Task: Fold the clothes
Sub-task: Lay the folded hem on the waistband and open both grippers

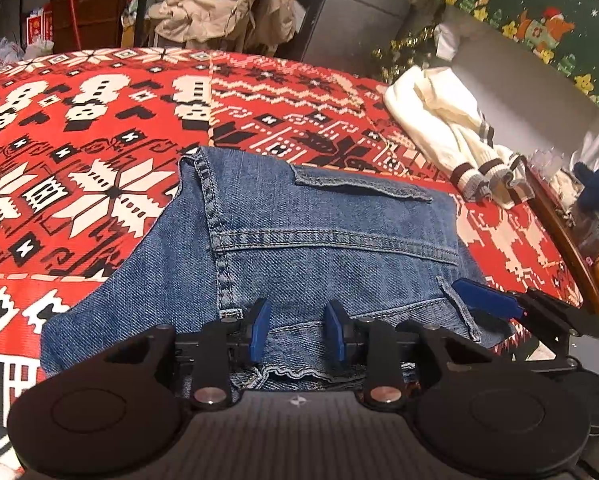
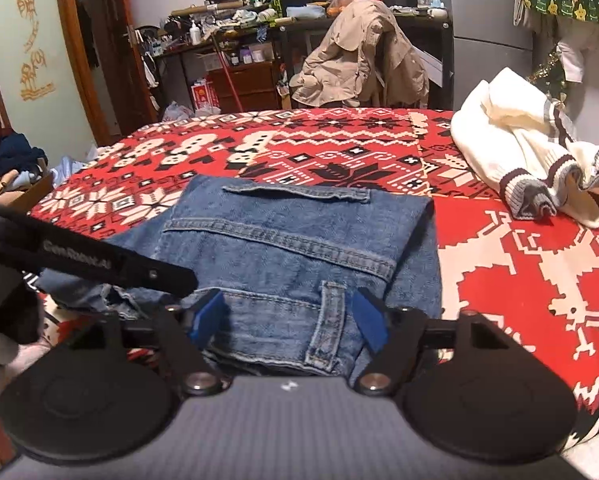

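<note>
**Folded jeans at the near edge, both grippers spread above them**

The blue jeans lie folded into a compact stack on the red patterned cloth that covers the table, at the near edge. The top layer shows the waistband with a belt loop and a back pocket flap toward the far side of the stack; a lower denim layer sticks out on the jeans' left.

The left gripper hovers low over the near hem of the jeans, its blue pads apart with denim showing between them; whether the pads touch the fabric cannot be told. The right gripper sits over the jeans' near right portion, its fingers spread wide on either side of the belt loop, nothing clamped.

Beyond the jeans to the right, well apart, a cream sweater with dark-striped cuffs lies crumpled on the cloth. Farther behind the jeans, off the table, a beige coat is draped over a chair.
</note>
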### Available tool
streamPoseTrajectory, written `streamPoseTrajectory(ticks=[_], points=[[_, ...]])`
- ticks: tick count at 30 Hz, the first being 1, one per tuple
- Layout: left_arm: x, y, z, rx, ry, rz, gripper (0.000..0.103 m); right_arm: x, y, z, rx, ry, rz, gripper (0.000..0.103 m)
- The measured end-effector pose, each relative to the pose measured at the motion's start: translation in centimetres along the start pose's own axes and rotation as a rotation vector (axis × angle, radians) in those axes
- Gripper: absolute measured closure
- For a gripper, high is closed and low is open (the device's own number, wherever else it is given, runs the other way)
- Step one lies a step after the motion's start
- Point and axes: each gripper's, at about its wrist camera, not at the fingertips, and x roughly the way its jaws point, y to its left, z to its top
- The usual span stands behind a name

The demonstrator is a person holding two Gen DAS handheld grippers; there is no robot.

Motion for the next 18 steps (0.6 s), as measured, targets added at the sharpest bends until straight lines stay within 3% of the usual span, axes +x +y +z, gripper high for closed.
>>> streamPoseTrajectory(ticks=[2,4,6,11,13,18], points=[[-0.1,0.4,-0.2,-0.024,-0.015,-0.028,0.064,0.0,0.0,-0.1,0.002,-0.01,0.009,0.017],[0.0,0.7,-0.2,-0.052,-0.022,-0.07,0.055,-0.1,0.1,-0.3,0.003,-0.017,0.014,0.002],[0.0,0.4,-0.2,-0.044,-0.026,-0.081,0.043,-0.3,0.1,-0.4,0.003,-0.026,0.018,0.002],[-0.4,-0.6,0.0,-0.028,-0.047,-0.067,0.038,-1.1,-0.3,-0.3,0.02,-0.057,0.023,0.001],[-1.3,-1.0,0.2,-0.028,-0.085,-0.051,0.037,-1.5,-0.3,-0.1,0.02,-0.075,0.015,0.001],[-4.6,-1.6,1.2,0.007,-0.245,0.021,0.021,-3.6,-1.1,1.0,0.056,-0.175,0.0,0.001]])
